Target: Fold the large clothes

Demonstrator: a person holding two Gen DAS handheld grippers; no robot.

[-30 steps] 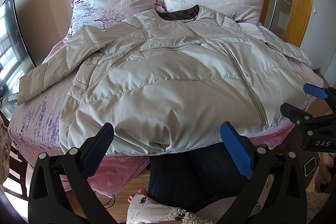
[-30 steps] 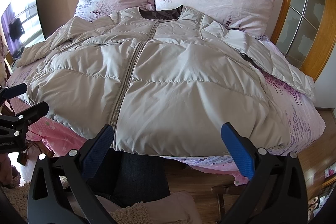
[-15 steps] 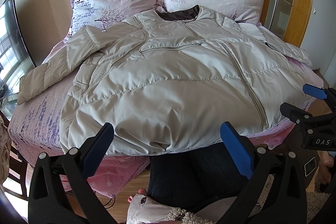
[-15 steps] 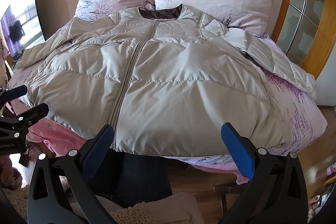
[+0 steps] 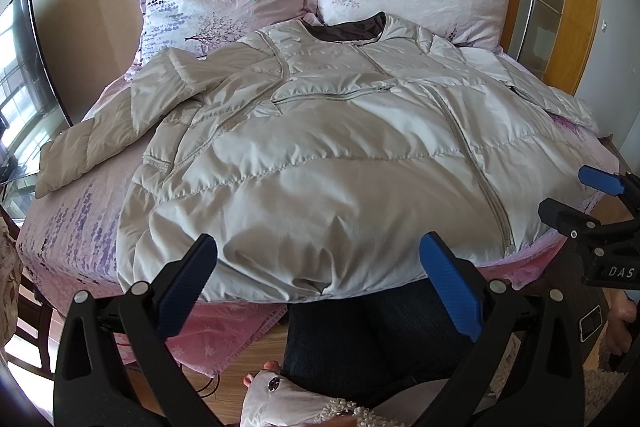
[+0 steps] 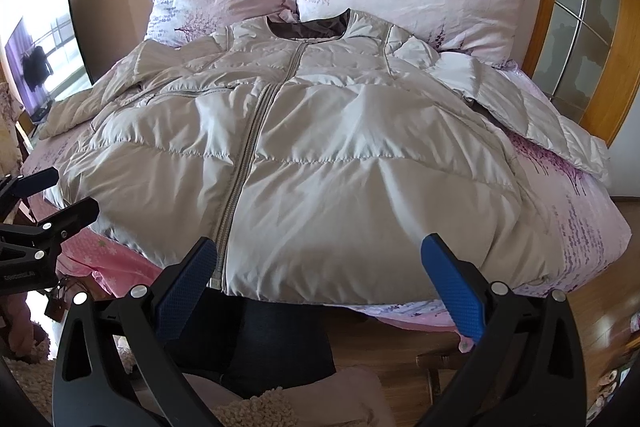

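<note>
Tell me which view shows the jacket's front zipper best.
The right wrist view: the zipper runs nearly straight down the middle of the jacket, visible from collar to hem. The left wrist view shows it off to one side, slanting, its upper stretch less distinct.

Readable only: "DAS", white letters on the black body of the right gripper [image 5: 600,195] (seen from the left wrist).

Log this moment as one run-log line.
stage: pre-fold | jacket: flat on bed, zipped, sleeves out | left gripper: open, empty | right gripper: open, empty
</note>
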